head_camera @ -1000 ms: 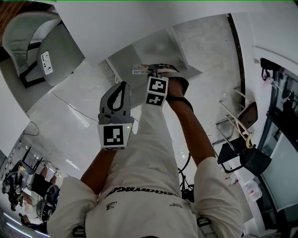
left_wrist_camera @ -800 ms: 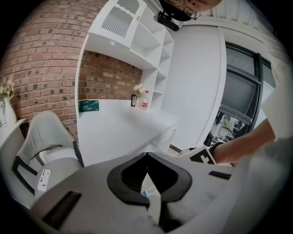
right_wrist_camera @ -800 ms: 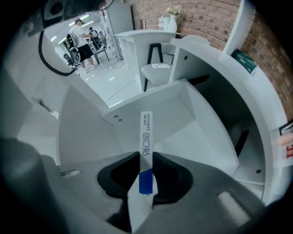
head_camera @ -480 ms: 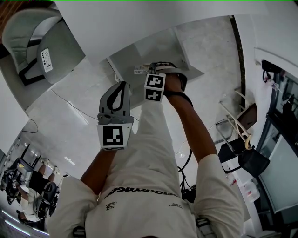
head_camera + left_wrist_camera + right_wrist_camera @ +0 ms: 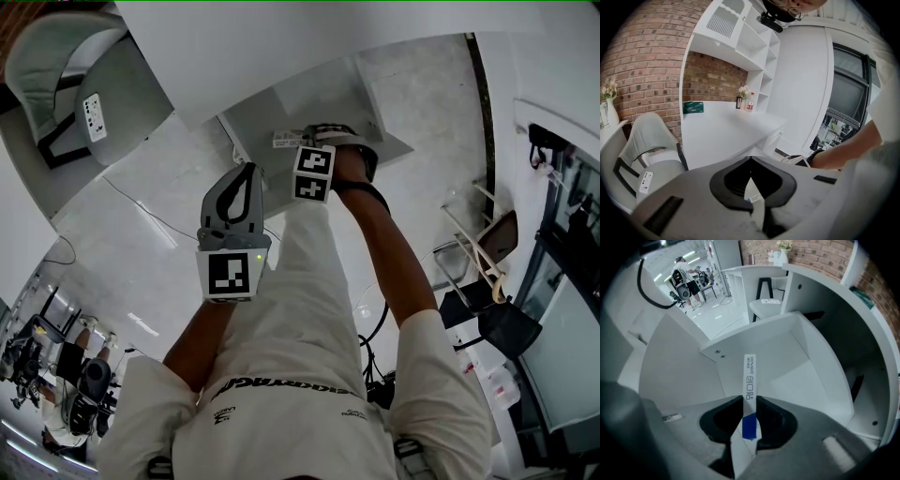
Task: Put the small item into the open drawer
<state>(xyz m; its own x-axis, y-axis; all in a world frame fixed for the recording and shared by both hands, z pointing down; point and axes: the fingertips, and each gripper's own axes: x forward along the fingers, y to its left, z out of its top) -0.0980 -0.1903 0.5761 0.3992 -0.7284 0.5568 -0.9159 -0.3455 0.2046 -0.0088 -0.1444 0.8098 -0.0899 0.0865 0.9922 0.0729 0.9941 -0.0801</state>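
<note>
Small item: a thin, flat white paper strip (image 5: 750, 376) with printed lettering and a blue end. It hangs edge-on over the drawer's floor panel.
Right tongs: the right tongs (image 5: 750, 405) are clenched on the strip near its blue end. Their grey moulded jaws have black inner rims.
Drawer: the drawer (image 5: 801, 357) is open and boxy, made of smooth white panels, with two screw heads in one wall.
Left tongs: the left tongs (image 5: 750, 160) are pressed together at the tips, with the same grey shell, and are beside the right pair but outside the drawer.

Right tool (image 5: 313, 141) hides part of the drawer (image 5: 309, 98).
</note>
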